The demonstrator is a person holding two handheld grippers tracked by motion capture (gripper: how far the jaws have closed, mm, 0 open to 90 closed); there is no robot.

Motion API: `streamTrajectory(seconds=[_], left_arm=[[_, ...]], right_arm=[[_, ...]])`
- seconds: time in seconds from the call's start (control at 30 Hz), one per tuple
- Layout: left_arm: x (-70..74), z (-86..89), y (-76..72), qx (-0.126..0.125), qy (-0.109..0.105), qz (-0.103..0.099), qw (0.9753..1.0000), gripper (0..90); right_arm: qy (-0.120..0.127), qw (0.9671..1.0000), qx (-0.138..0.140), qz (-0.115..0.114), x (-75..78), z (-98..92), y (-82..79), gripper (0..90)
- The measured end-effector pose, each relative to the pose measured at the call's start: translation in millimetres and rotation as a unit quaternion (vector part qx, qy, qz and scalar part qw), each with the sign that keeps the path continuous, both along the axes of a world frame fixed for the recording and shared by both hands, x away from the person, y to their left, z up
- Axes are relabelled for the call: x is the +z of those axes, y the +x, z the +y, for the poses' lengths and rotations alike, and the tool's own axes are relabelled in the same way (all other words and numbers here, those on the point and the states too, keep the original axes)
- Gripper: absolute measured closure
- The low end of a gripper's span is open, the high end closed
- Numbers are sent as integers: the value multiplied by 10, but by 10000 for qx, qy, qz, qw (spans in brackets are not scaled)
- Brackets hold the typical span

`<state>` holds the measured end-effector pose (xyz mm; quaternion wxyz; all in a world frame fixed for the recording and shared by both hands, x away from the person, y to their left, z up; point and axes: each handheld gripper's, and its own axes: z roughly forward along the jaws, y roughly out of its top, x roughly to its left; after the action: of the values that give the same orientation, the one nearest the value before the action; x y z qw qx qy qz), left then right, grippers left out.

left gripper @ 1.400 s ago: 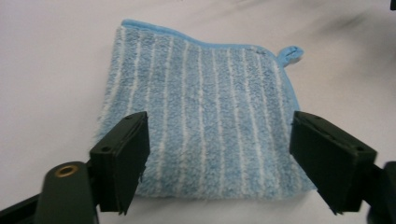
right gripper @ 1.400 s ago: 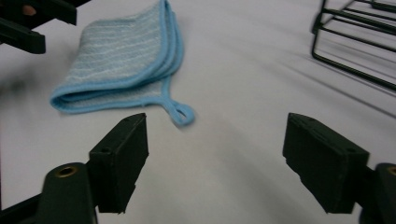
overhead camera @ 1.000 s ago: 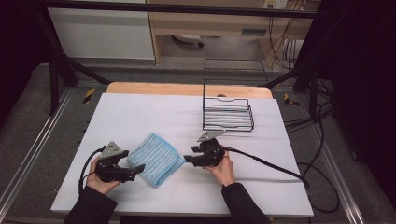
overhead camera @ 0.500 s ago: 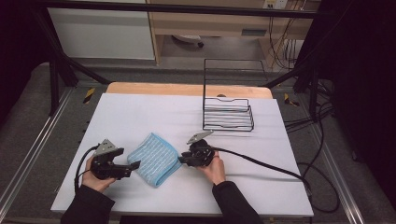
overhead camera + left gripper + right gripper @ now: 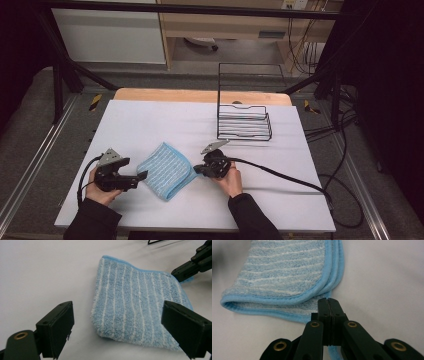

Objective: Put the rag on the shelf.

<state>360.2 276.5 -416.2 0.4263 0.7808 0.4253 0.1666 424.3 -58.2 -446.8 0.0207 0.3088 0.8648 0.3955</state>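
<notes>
A folded blue cloth with white stripes (image 5: pixel 166 171) lies flat on the white table, between the two grippers. My left gripper (image 5: pixel 141 177) sits at the cloth's left edge. In the left gripper view its jaws stand wide open (image 5: pixel 118 315), with the cloth's near corner (image 5: pixel 130 305) between and ahead of them. My right gripper (image 5: pixel 197 170) is at the cloth's right corner. In the right gripper view its jaws (image 5: pixel 328 301) are pressed together, tips over the hem of the cloth's bottom layer (image 5: pixel 287 275). I see no fabric between them. The right gripper's tip (image 5: pixel 183 271) also shows at the cloth's far corner.
A black wire rack (image 5: pixel 244 120) stands upright at the back right of the white table (image 5: pixel 150 120). The right gripper's cable (image 5: pixel 280 175) trails off to the right across the table. A wooden strip (image 5: pixel 200 95) runs along the far edge.
The right gripper has moved left and now reaches the cloth's right corner. The left gripper shifted slightly left and nearer the front. The cloth has stayed in place.
</notes>
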Motion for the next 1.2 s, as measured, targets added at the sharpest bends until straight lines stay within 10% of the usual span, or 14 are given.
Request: streamTrajectory(seconds=[1.2], left_arm=[[-26,-11,1,12,104,-36,9999,112]], right_arm=[[-220,9966,-791,45,130,-1025,-502,900]])
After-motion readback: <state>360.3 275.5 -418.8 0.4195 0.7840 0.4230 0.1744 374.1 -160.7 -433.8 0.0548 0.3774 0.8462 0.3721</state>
